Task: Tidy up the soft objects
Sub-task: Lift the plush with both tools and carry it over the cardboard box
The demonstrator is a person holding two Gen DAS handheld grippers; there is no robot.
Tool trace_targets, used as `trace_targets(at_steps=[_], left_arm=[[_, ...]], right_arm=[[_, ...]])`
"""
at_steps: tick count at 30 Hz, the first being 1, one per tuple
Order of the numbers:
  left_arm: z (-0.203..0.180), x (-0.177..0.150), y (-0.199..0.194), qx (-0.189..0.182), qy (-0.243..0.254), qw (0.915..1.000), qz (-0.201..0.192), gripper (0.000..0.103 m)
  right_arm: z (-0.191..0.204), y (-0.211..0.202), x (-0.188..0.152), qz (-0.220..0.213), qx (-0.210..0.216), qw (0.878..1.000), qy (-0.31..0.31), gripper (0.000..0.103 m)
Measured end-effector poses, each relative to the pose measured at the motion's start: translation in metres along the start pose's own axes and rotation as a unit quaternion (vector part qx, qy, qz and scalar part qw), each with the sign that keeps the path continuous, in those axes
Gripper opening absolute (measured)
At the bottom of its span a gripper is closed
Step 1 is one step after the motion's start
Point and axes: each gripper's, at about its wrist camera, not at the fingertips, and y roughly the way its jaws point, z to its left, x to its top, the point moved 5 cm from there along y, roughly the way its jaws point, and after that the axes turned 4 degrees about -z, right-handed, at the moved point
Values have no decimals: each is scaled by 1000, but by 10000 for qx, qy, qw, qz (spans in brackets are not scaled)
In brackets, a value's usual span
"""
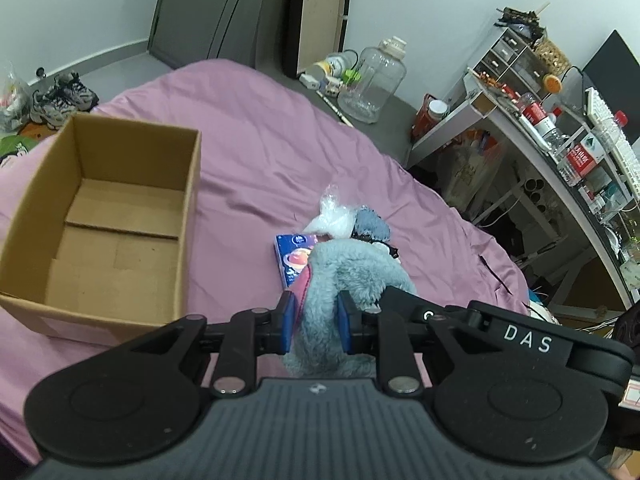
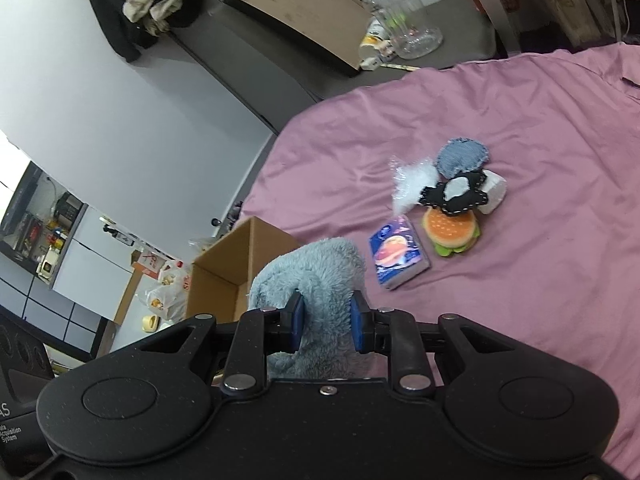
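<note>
A fluffy light-blue plush (image 1: 340,276) with a pink patch hangs above the pink bed sheet (image 1: 256,140). My left gripper (image 1: 316,320) is shut on one part of it, blue pads pressed into the fur. My right gripper (image 2: 329,320) is shut on another part of the same plush (image 2: 316,268). An empty cardboard box (image 1: 120,184) stands open to the left; its corner (image 2: 240,256) shows beyond the plush in the right wrist view. On the sheet lie a blue tissue pack (image 2: 398,256), a burger toy (image 2: 450,230), a black felt piece (image 2: 456,194), a denim round (image 2: 462,156) and a clear plastic bag (image 2: 412,182).
A big clear water jug (image 1: 374,80) and small items stand on the floor past the bed. A cluttered white shelf with bottles (image 1: 540,120) lines the right side. Shoes (image 1: 60,96) and bags lie at the far left. A dark jacket (image 2: 140,4) hangs on the wall.
</note>
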Motion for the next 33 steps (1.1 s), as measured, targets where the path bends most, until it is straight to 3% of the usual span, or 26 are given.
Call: trace_targets(at_steps=[11,27,33], left_arm=[[27,6,-27,86,-82,9997,-194,20],[89,37,-57,508,-93,9979,-403,18],[107,48,-52,658,-80,9967,-462,17]], right_arm=[[43,0,-19,-107,17,9991,-409,23],[99,40,-41,-65,641,9978,-145,23],[102,65,-44,-39,861,9959,292,27]])
